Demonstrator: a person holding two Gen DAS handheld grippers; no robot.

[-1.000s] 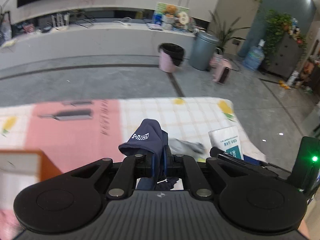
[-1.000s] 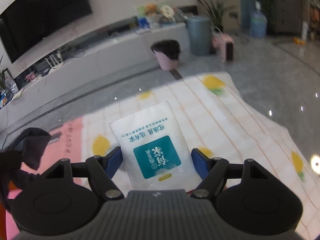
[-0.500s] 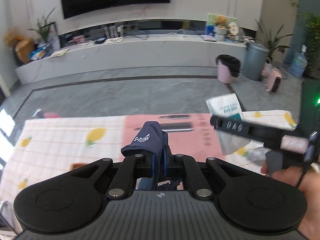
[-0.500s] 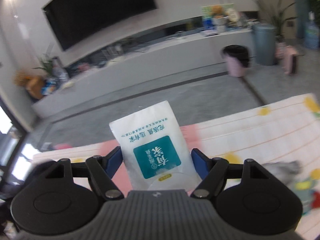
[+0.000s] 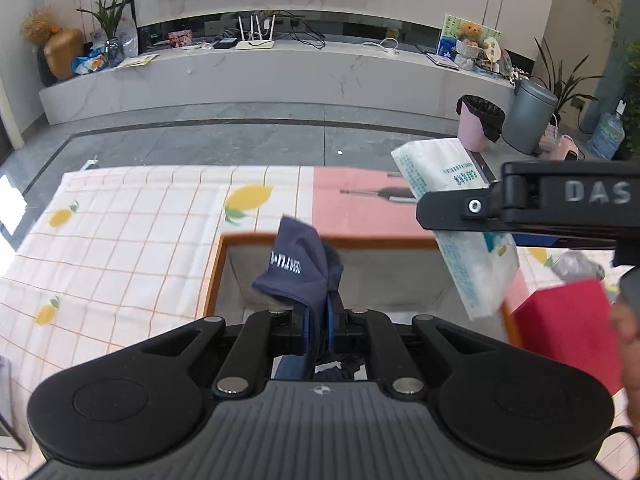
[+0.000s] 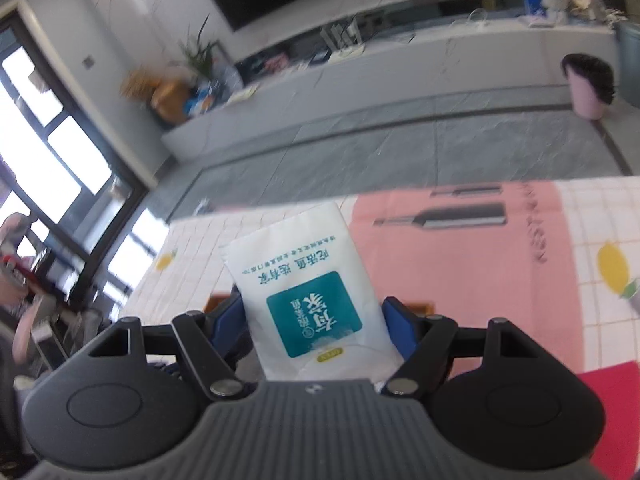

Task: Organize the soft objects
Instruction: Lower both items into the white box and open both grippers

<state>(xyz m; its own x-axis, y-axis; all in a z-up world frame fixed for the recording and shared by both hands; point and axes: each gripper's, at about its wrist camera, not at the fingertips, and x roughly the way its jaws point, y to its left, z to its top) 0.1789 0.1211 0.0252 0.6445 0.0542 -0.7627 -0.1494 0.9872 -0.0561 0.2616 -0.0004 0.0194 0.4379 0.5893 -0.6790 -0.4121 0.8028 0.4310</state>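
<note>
Left wrist view: the orange-rimmed bin (image 5: 216,272) now sits directly below the left tongs (image 5: 318,320); half a second ago only tablecloth lay ahead, and a second ago the bin showed just at the left edge. The left tongs stay clenched on the navy cloth (image 5: 298,268), which stands up from the pads with its free end drooping left over the bin's grey lining. The right tongs (image 5: 468,216) have come in close at upper right — earlier they sat lower and farther off.

Right wrist view: right tongs (image 6: 314,320) grasp the white tissue pack (image 6: 304,288) across its width, as before. Its long axis runs along the fingers, pointing away from the camera, teal label upside down. Behind it the table (image 6: 480,280) now shows the pink panel rather than lemon checks — the view has swung left.
</note>
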